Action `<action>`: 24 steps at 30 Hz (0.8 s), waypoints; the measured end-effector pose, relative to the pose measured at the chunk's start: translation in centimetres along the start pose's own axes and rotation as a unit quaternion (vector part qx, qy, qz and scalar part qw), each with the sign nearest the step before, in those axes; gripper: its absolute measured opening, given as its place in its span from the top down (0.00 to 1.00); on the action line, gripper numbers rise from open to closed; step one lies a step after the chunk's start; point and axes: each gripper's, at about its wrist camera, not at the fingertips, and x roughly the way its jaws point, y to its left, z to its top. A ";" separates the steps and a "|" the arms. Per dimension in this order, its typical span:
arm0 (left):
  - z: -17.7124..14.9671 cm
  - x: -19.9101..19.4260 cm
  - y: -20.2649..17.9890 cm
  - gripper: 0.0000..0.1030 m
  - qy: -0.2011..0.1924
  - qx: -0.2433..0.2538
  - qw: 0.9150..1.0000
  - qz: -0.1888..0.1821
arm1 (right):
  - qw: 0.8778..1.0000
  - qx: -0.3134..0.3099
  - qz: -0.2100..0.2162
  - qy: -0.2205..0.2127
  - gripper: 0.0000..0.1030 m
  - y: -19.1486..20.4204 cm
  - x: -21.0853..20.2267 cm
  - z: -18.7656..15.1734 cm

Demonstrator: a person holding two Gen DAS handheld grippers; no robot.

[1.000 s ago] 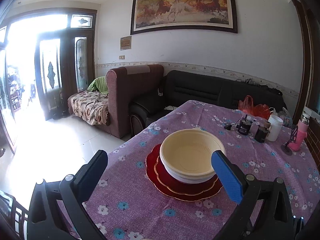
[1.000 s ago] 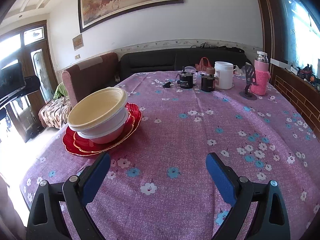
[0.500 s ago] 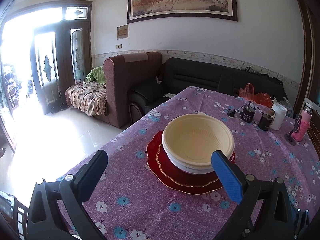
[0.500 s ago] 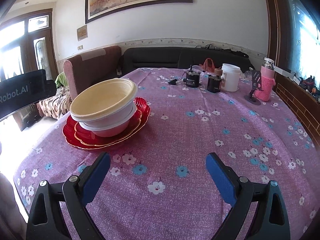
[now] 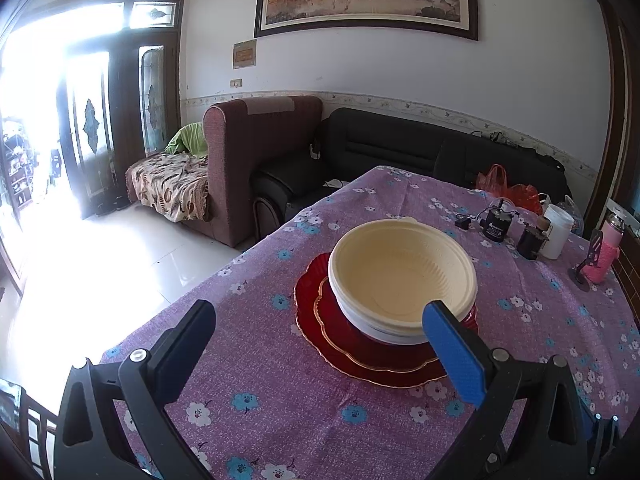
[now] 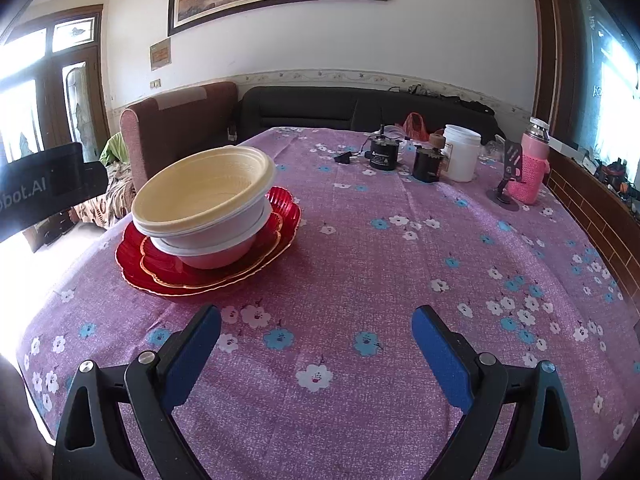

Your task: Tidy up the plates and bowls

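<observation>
A cream bowl [image 5: 400,272] sits nested in a white bowl [image 5: 384,330] on stacked red plates [image 5: 340,332] on the purple flowered tablecloth. My left gripper [image 5: 320,334] is open and empty, above the table just short of the stack, its right finger beside the bowls. In the right wrist view the cream bowl [image 6: 204,196], white bowl [image 6: 212,246] and red plates [image 6: 168,270] stand at the left. My right gripper [image 6: 316,338] is open and empty over bare cloth, to the right of the stack. The left gripper's body [image 6: 44,186] shows at the left edge.
At the table's far right stand a black motor [image 6: 384,154], a dark jar [image 6: 428,164], a white mug [image 6: 460,152], a pink bottle [image 6: 532,172] and a small stand [image 6: 506,176]. Sofas sit beyond the table; its left edge [image 5: 224,268] drops to the floor.
Both grippers have drawn nearer to the stack, which looks larger in both views. Both stay open and empty. The bowls and plates have not moved.
</observation>
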 end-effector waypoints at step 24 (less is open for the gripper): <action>-0.3 0.5 1.4 0.00 0.008 -0.009 1.000 0.000 | 1.000 0.016 -0.016 -0.015 0.05 0.0 -0.6 0.3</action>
